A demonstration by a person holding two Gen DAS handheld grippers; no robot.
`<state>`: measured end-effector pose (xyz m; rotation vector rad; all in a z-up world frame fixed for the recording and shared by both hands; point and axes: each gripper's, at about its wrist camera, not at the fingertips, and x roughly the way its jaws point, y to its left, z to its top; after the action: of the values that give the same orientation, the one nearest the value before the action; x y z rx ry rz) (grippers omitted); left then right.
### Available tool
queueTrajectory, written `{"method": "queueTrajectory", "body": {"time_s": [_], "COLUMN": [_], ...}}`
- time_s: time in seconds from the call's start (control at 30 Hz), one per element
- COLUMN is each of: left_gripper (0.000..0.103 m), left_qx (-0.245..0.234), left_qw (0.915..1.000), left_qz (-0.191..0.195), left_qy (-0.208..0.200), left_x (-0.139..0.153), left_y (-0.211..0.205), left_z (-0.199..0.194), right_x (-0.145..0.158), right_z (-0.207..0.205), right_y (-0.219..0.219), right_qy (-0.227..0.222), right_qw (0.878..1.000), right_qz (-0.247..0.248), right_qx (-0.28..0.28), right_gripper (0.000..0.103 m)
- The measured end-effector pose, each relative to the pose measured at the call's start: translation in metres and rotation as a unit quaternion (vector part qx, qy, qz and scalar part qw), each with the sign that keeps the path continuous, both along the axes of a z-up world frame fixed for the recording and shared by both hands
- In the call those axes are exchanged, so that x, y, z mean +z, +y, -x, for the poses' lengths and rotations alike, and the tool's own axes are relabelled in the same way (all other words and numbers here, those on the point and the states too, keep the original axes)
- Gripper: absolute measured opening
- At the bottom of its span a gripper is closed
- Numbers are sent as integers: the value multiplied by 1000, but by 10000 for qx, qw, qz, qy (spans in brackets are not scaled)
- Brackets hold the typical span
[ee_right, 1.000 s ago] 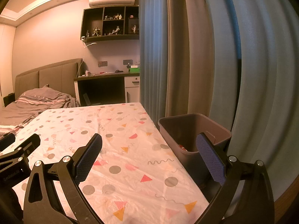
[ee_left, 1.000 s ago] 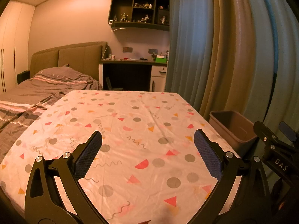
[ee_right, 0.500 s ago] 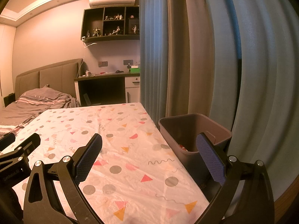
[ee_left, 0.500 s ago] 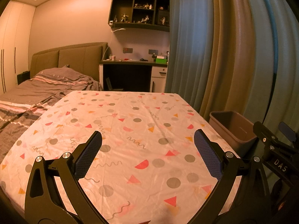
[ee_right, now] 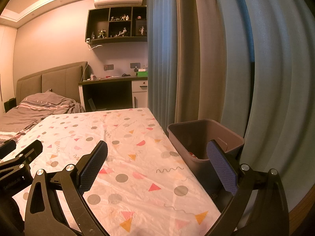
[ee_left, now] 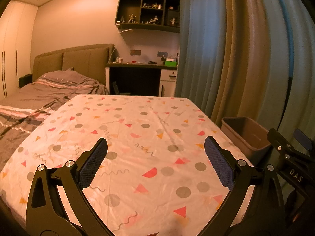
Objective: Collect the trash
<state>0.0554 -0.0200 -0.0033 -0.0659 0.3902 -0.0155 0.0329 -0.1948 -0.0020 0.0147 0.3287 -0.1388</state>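
Left gripper [ee_left: 155,157] and right gripper [ee_right: 157,157]: jaws apart, empty, above the patterned surface [ee_left: 137,137]. Trash bin [ee_right: 204,137] at right of frame.

Left hand-held gripper [ee_left: 155,157] hangs over the desk [ee_left: 137,137], fingers spread wide with nothing between them. The desk has a pink cloth with dots and triangles. A brown bin [ee_left: 246,133] stands just off its right edge by the curtains [ee_left: 236,59], and the right hand-held gripper [ee_left: 291,155] pokes in beside it. Bed [ee_left: 39,94] on the left.
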Motion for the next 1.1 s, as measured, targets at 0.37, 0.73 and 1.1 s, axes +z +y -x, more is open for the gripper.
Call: {"method": "queueTrajectory", "body": {"time_s": [0.37,0.73,1.1], "left_gripper": [97,77,77], "left_qx": [-5,-15,9], "left_qw": [10000,10000,10000], "left_qz": [0,-90,-77], "left_qy": [-6,-20,-12], "left_x": [0,-1,-1], "left_y": [0,-5,-4], "left_z": [0,0,1], "right_x": [-1,-1,-1], "right_z": [0,0,0], "right_y": [0,0,2], "right_qy": [2,3,-1], "right_qw": [10000,10000,10000], "right_qz": [-9,-9,-8], "right_qx": [-3,13,4], "right_gripper": [97,97,97]}}
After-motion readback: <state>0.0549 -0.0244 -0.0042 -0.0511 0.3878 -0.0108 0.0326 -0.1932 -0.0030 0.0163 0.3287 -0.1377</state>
